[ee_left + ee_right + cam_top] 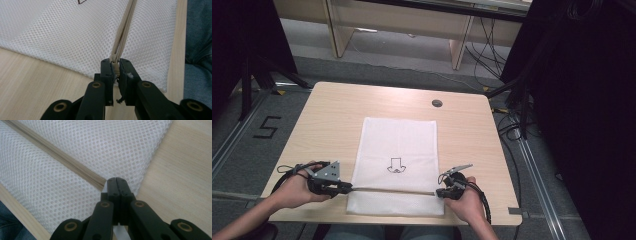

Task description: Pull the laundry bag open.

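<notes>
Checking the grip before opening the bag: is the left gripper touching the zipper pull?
Touching: in the left gripper view, the left gripper has its fingers pinched on the zipper pull.

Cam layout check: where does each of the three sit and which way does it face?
High view: above the person's side, facing forward and down on the table; forearms, both hands.
Left gripper view: on the left gripper, along its jaws clamping the zipper pull.
Right gripper view: on the right gripper, jaws pinching the bag's edge.
Shared: white mesh bag, beige zipper.
</notes>
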The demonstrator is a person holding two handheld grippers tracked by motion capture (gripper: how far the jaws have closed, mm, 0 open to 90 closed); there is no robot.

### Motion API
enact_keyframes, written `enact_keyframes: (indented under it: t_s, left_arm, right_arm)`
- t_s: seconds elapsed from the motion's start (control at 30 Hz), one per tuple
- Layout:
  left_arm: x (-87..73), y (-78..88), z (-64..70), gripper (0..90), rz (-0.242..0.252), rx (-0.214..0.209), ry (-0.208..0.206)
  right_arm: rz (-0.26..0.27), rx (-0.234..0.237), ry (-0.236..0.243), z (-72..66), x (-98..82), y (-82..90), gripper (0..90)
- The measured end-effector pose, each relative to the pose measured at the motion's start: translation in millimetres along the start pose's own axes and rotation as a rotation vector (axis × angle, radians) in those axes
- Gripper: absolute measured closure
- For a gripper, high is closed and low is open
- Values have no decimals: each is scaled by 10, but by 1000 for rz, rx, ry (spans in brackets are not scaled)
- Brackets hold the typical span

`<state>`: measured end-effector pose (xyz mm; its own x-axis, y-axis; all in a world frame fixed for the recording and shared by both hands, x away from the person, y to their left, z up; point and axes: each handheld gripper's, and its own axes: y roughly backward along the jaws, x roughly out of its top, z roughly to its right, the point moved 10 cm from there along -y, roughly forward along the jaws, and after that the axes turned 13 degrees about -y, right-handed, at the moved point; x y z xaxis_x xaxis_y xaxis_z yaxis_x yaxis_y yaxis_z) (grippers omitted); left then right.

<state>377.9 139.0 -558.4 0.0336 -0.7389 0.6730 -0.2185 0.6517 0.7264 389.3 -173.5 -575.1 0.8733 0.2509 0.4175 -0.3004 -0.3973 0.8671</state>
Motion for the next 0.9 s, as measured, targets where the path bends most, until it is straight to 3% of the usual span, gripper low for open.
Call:
enact_keyframes:
  t_s: [0.13, 0.27, 0.7, 0.9]
  left_arm:
    - [-24, 9, -9, 814, -19, 17, -12]
    - [-65, 14, 3, 814, -18, 14, 6]
    - [-114, 13, 13, 814, -49, 14, -2]
    - [-107, -8, -14, 812, -30, 33, 16]
  right_arm:
    - [-1, 4, -1, -5, -1, 1, 900]
    - [-1, 4, -1, -5, -1, 1, 900]
    - [-3, 5, -1, -5, -1, 1, 900]
    - [-13, 5, -10, -17, -15, 8, 900]
